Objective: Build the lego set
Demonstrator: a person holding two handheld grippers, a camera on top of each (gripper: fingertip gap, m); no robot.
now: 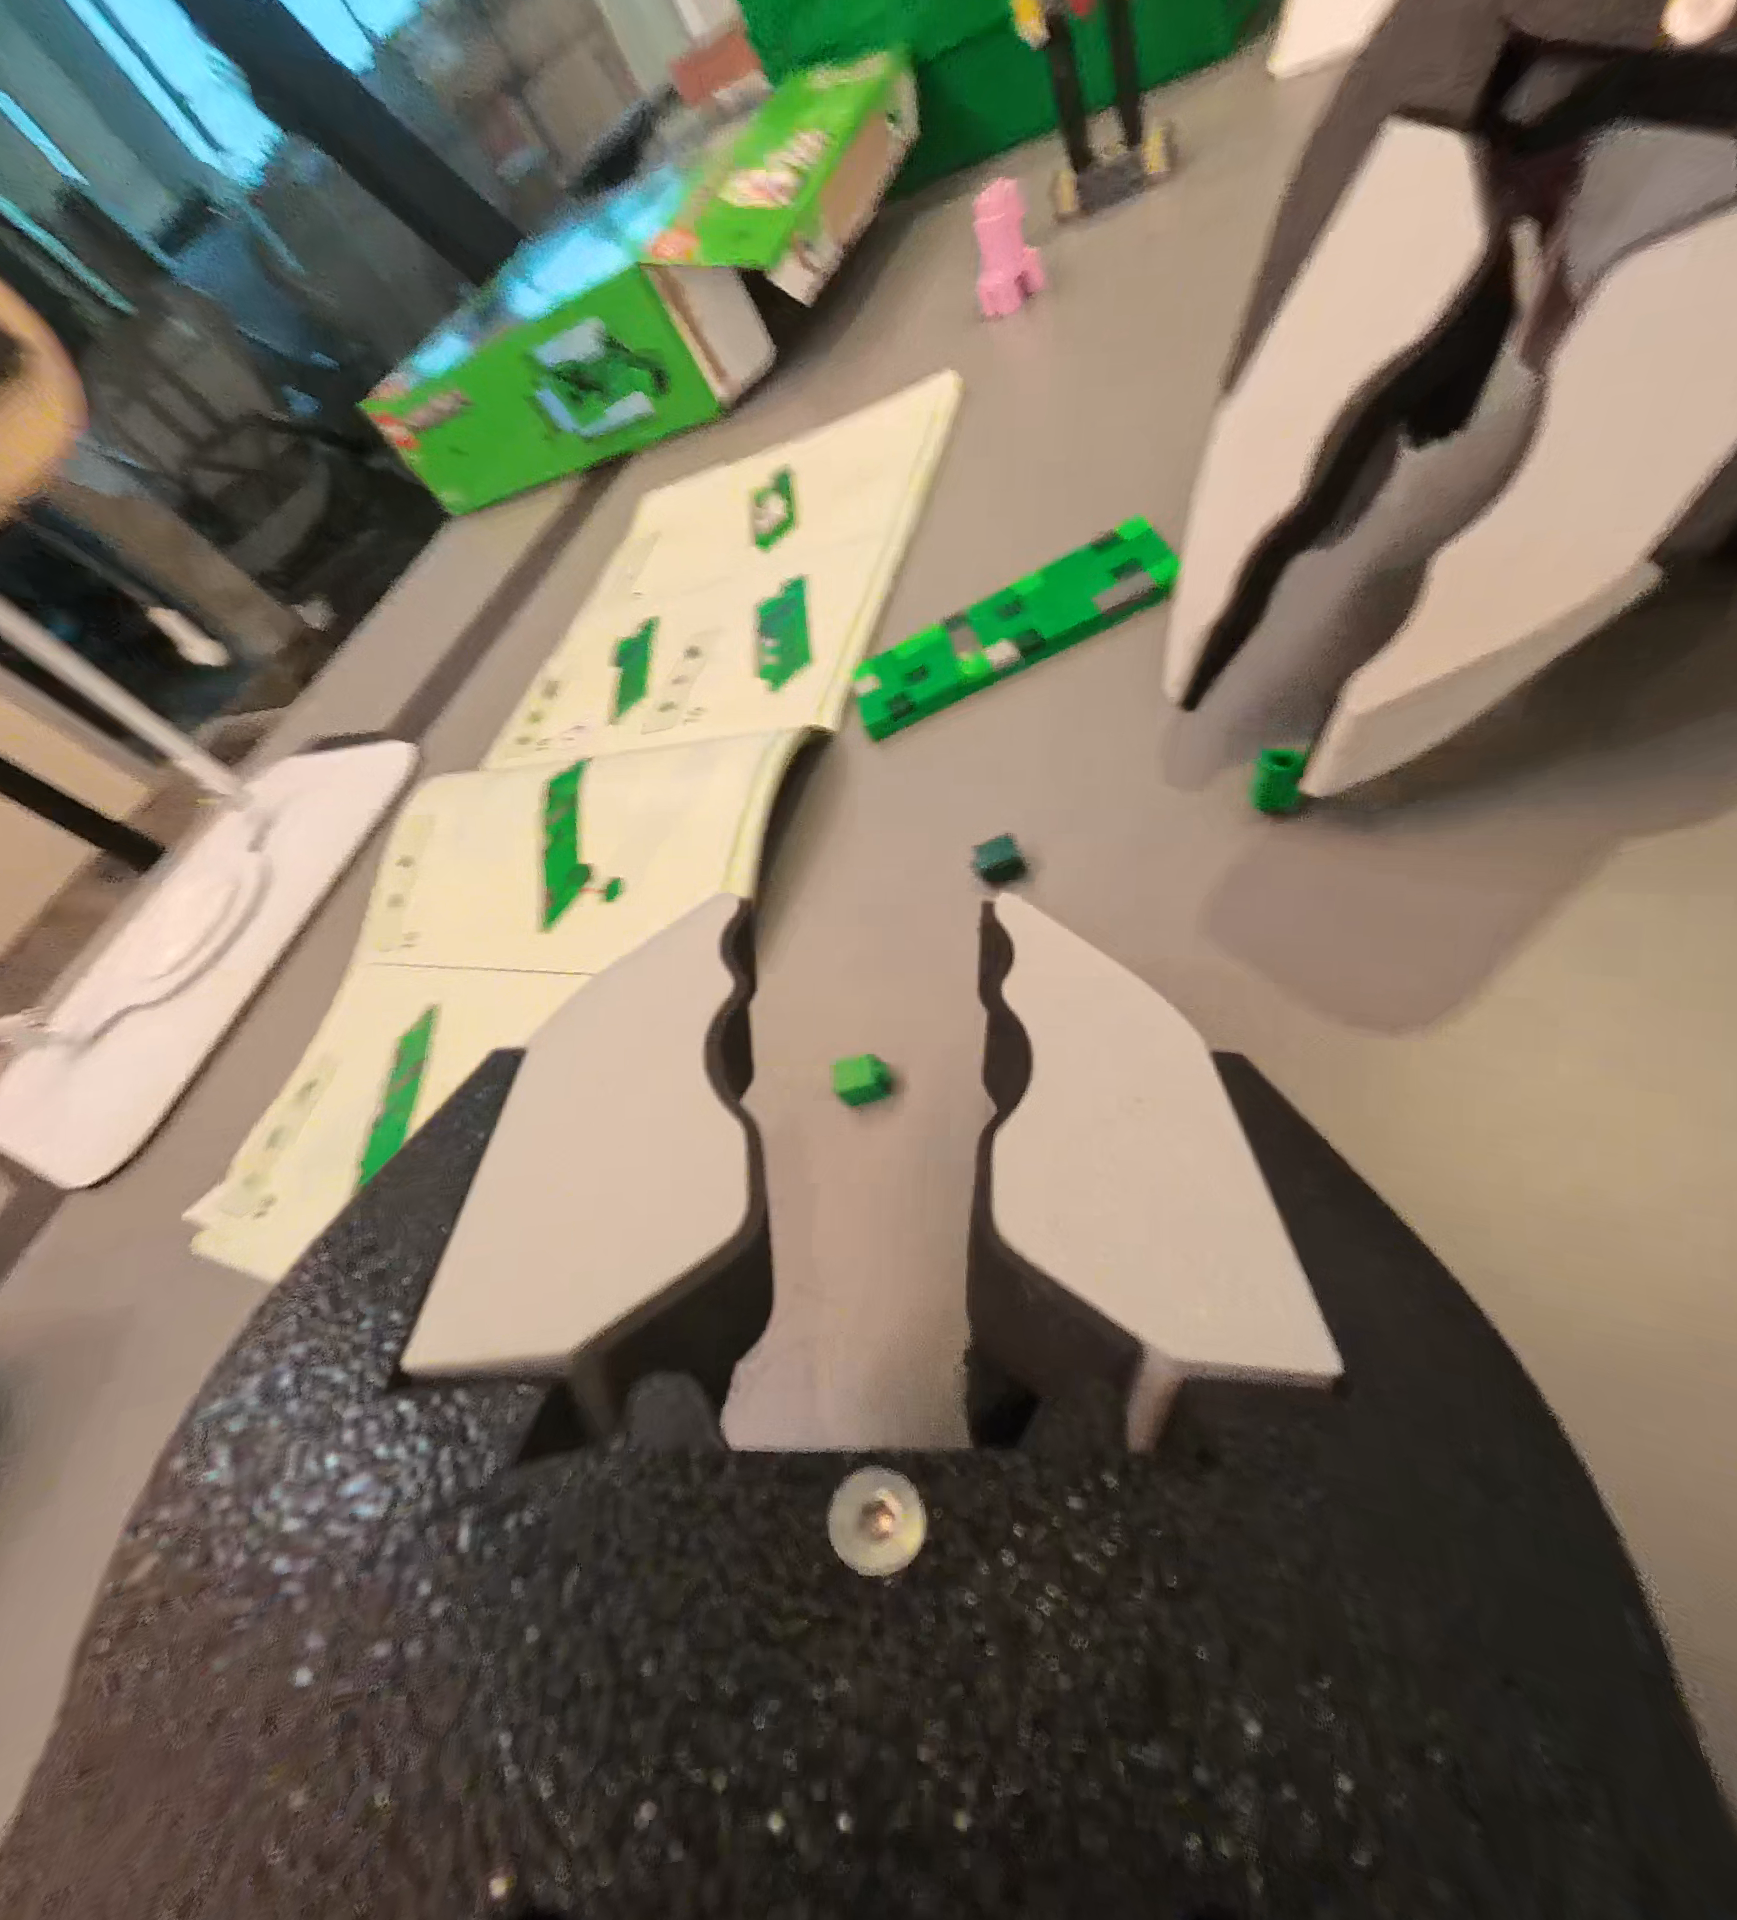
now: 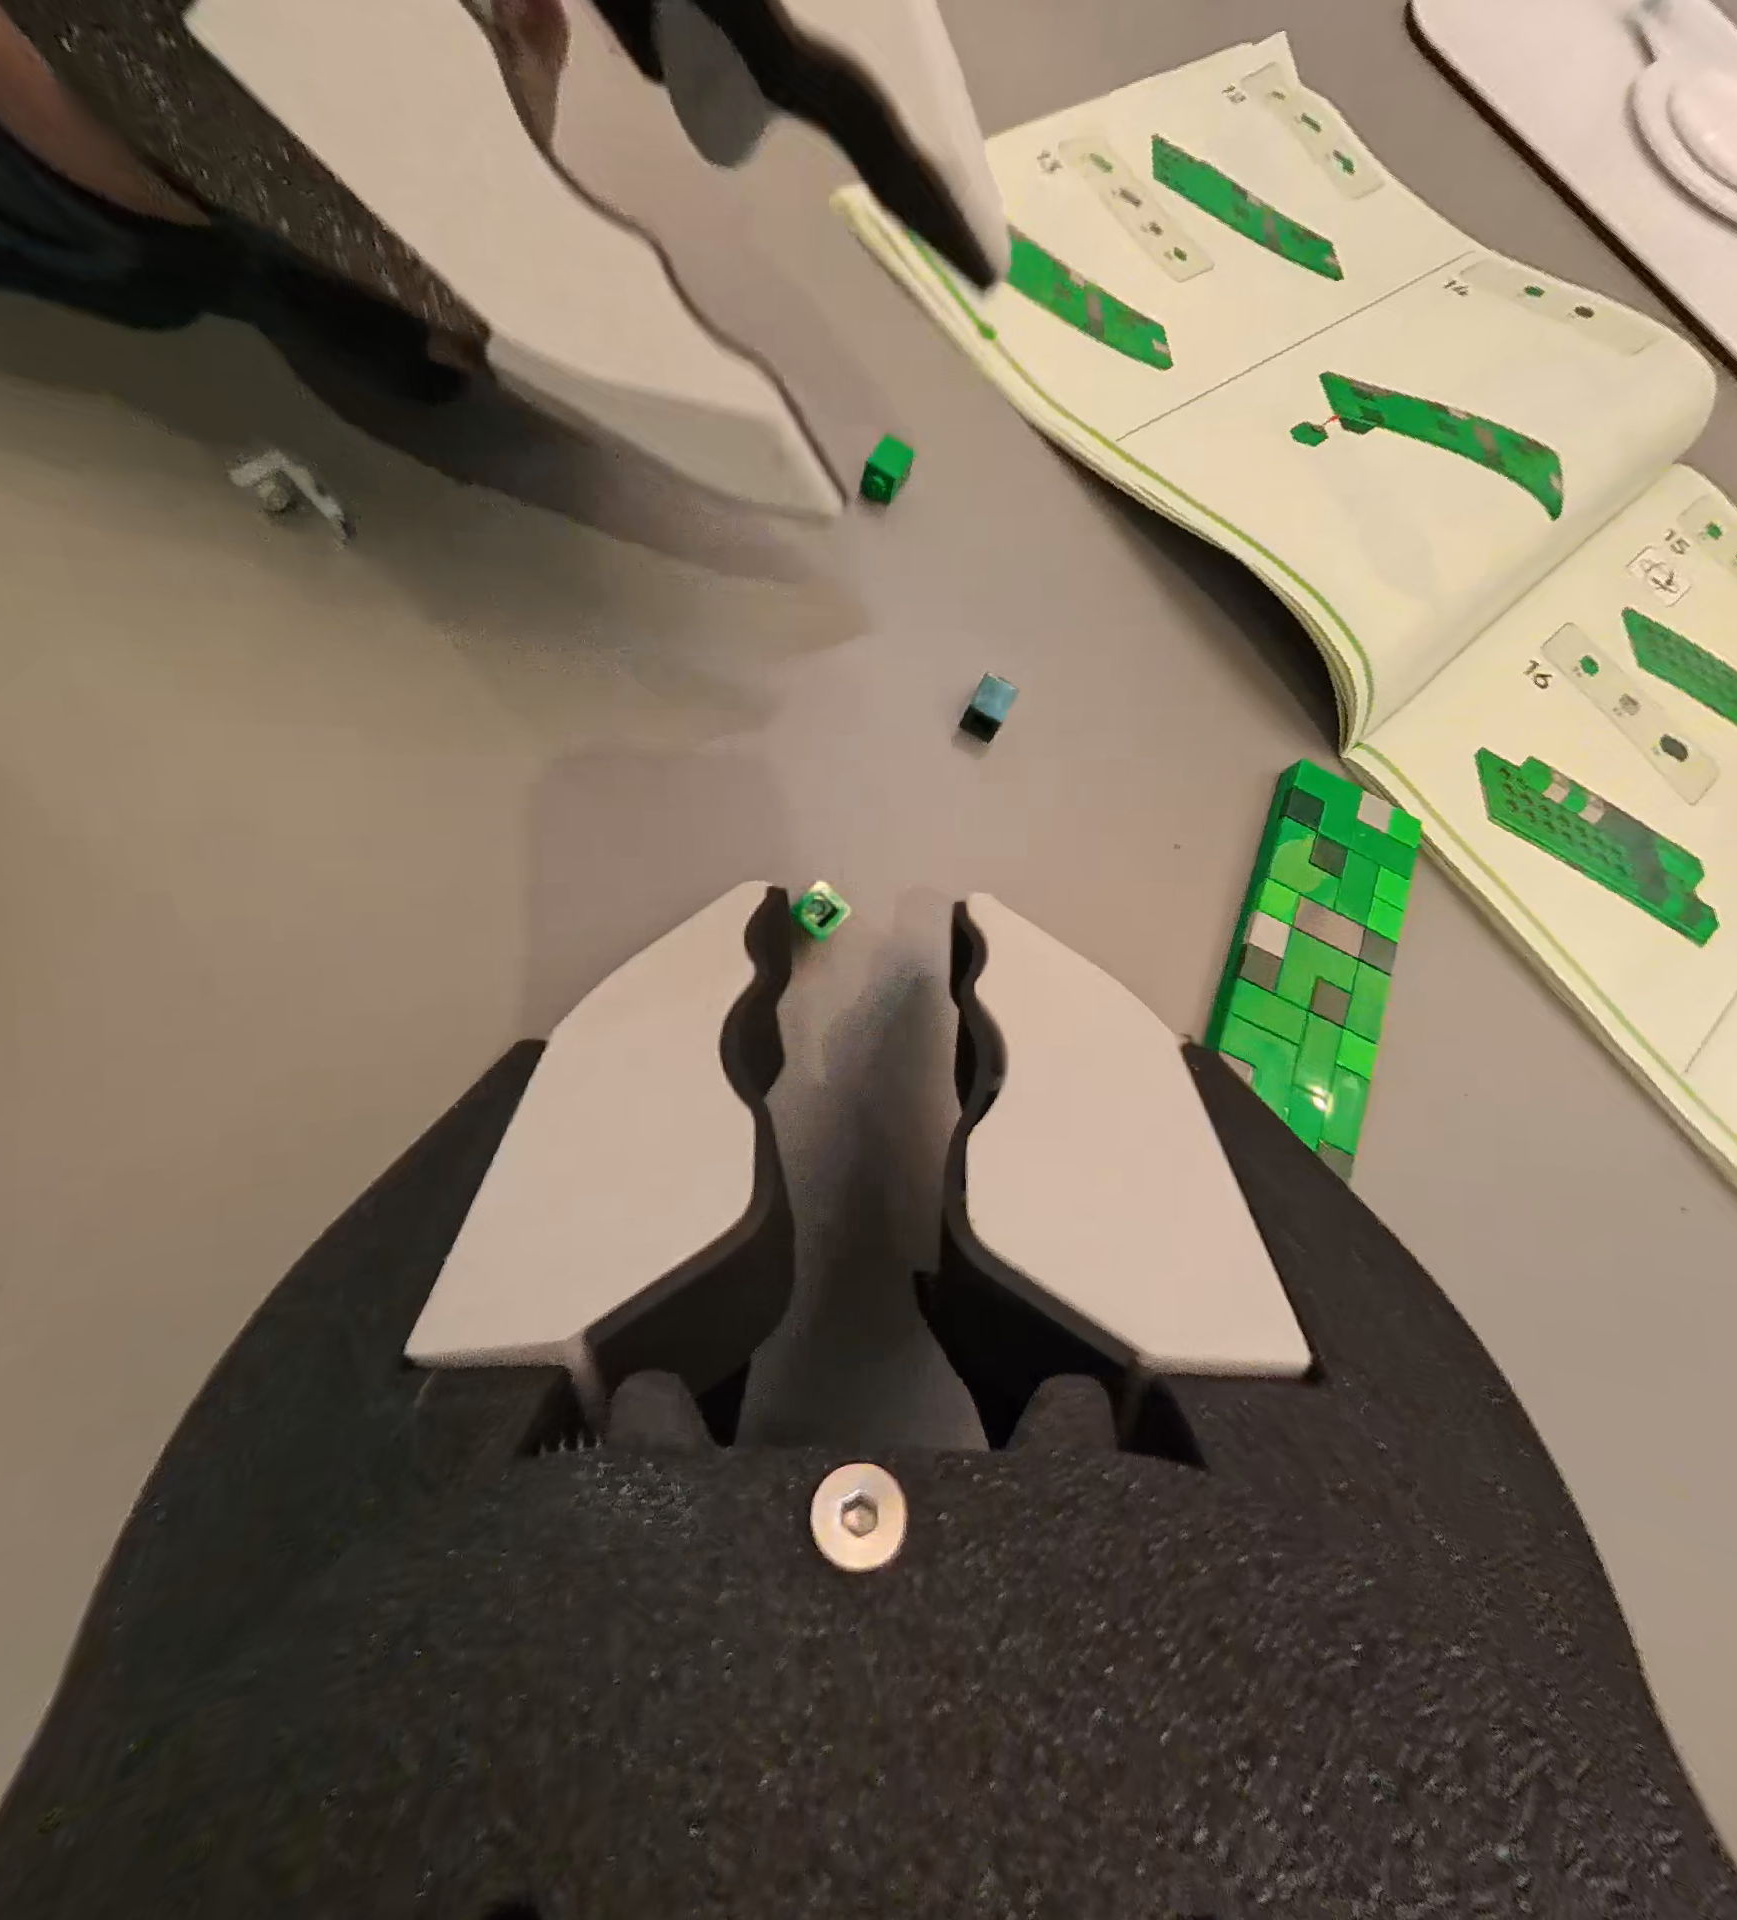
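Right hand-held gripper (image 2: 859,914) approx half open, empty, 1 fingertip touching small green brick (image 2: 820,911).

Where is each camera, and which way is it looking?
Left wrist view: sits on the left gripper, looking along its open jaws across the grey table at the instruction booklet and green boxes; the right gripper shows far off.
Right wrist view: sits on the right gripper, looking down past open jaws; the left gripper shows.
Both share the green brick strip, the booklet and the dark cube.
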